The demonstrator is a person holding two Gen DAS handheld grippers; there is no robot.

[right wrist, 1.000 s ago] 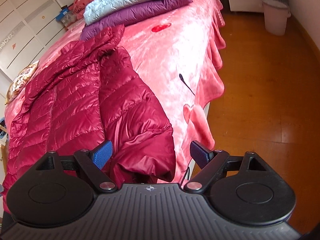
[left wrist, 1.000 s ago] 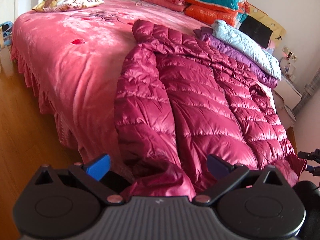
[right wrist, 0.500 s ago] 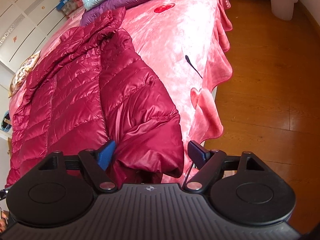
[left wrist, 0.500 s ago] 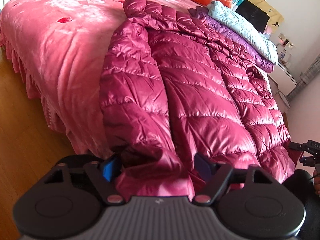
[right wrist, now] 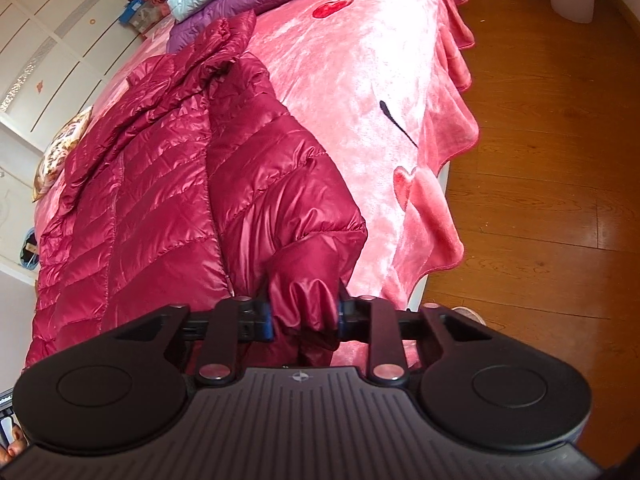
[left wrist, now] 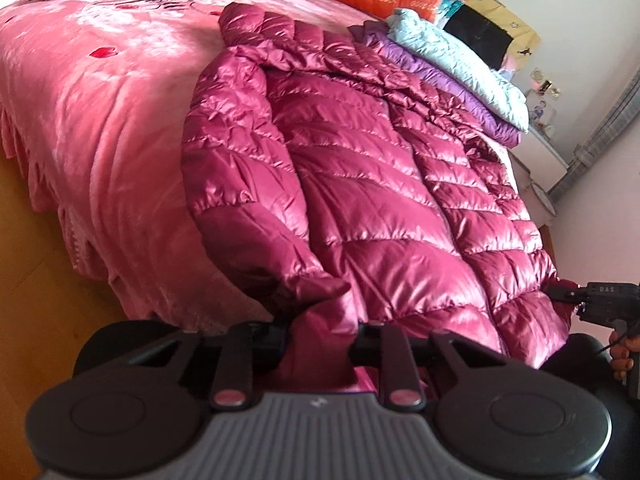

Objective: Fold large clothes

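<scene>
**Left wrist view: both cuffs pinched, fold about to start**

Left wrist view shows the left tongs [left wrist: 320, 334] pressed onto the cuff of the near sleeve [left wrist: 256, 200] of the crimson down jacket [left wrist: 400, 184], at 6 o'clock. In the right wrist view the right tongs [right wrist: 305, 318] pinch the other sleeve [right wrist: 276, 184] by its bunched cuff, also at 6 o'clock. The jacket lies spread on the pink bed [left wrist: 100, 92], hood toward 12 o'clock, its hem hanging off the near edge. Folded quilts [left wrist: 460, 64] sit beyond it at 1 o'clock.

To do this step well, I would lift both cuffs just clear of the slippery shell and carry them inward together across the chest, so the sleeves lie flat and do not drag the body askew.

Against 0.5 s ago, both tongs have narrowed from spread around the cuffs to clamped on them; 1 s ago they stood wider and farther back.
</scene>
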